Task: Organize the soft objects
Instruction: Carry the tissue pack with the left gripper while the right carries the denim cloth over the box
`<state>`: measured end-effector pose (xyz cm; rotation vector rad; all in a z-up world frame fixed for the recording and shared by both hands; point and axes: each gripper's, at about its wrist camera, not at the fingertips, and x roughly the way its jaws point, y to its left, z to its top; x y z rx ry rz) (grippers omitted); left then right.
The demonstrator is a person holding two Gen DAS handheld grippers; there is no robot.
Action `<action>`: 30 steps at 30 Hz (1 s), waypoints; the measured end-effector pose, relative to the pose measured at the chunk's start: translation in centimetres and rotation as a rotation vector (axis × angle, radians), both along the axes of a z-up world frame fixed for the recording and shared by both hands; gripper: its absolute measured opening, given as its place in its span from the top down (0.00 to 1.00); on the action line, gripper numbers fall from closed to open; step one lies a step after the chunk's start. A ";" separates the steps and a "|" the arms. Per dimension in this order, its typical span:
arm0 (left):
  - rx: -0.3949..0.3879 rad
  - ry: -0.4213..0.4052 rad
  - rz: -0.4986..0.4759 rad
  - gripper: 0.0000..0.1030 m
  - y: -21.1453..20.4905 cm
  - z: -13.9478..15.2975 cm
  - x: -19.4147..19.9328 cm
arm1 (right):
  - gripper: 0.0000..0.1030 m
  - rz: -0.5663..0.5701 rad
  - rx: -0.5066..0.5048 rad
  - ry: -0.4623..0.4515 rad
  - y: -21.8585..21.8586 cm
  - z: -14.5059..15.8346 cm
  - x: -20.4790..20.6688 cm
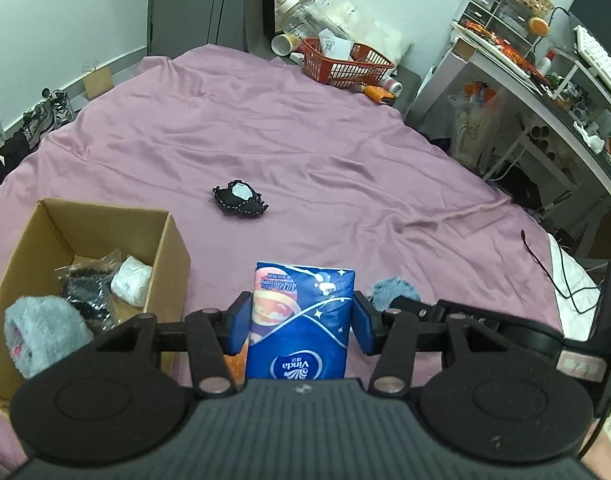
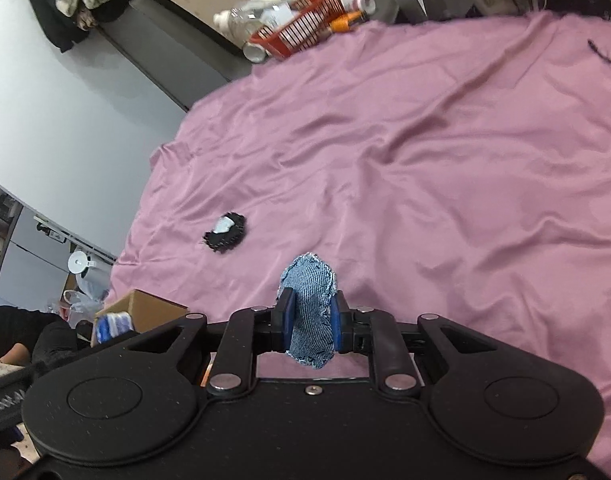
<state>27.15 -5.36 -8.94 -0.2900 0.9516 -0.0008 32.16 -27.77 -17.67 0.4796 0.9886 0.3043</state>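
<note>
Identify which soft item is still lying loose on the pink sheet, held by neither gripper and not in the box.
The black stitched pouch with a white patch; the tissue pack and denim piece are gripped.

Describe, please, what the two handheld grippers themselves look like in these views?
Both are matte black. The left gripper has blue finger pads, linkage arms with silver pivot bolts, round side discs and a ribbed grey top. The right gripper matches, with blue pads and a smooth, speckled black top.

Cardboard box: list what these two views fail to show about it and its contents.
- Cardboard box, left wrist view: near corner hidden behind the left tongs; black bagged item unidentifiable.
- Right wrist view: only the box's top corner clears the right tongs.
- Tissue pack: lower end hidden.
</note>
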 end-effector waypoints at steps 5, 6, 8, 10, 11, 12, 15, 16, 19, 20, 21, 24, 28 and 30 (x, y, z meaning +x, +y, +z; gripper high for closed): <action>-0.005 0.002 0.007 0.51 0.3 1.0 -1.9 | 0.82 0.001 0.000 -0.043 -0.1 2.0 -1.7; -0.010 0.000 0.007 0.51 0.4 1.2 -2.2 | 0.82 0.006 0.002 -0.050 -0.1 2.3 -2.0; -0.006 -0.012 0.007 0.51 0.5 1.8 -3.0 | 0.82 0.020 -0.003 -0.074 0.1 3.2 -2.6; -0.002 -0.024 0.009 0.51 0.8 2.3 -3.6 | 0.82 0.031 -0.012 -0.107 0.5 4.1 -3.3; -0.001 -0.029 0.012 0.51 0.9 2.5 -3.9 | 0.82 0.034 -0.013 -0.117 0.6 4.4 -3.7; 0.002 -0.033 0.015 0.51 1.1 2.7 -4.2 | 0.82 0.036 -0.011 -0.124 0.7 4.6 -3.9; 0.011 -0.046 0.023 0.51 1.6 3.2 -5.1 | 0.82 0.045 -0.006 -0.131 1.2 5.0 -4.8; 0.013 -0.049 0.027 0.51 1.8 3.3 -5.3 | 0.82 0.043 -0.007 -0.130 1.3 5.1 -5.0; 0.016 -0.053 0.043 0.51 2.6 3.6 -6.0 | 0.82 0.054 -0.004 -0.142 1.8 5.3 -5.7; 0.017 -0.056 0.047 0.51 3.0 3.7 -6.3 | 0.82 0.060 -0.005 -0.149 2.1 5.5 -5.9; 0.019 -0.059 0.051 0.51 3.3 3.8 -6.4 | 0.82 0.068 -0.008 -0.157 2.3 5.7 -6.1; 0.021 -0.060 0.073 0.51 4.4 3.9 -7.0 | 0.82 0.088 -0.017 -0.176 3.2 6.1 -6.5; 0.032 -0.053 0.098 0.51 5.9 3.8 -7.5 | 0.82 0.120 -0.019 -0.189 4.3 6.4 -7.1; 0.037 -0.049 0.108 0.51 6.6 3.7 -7.7 | 0.82 0.142 -0.019 -0.199 4.9 6.6 -7.3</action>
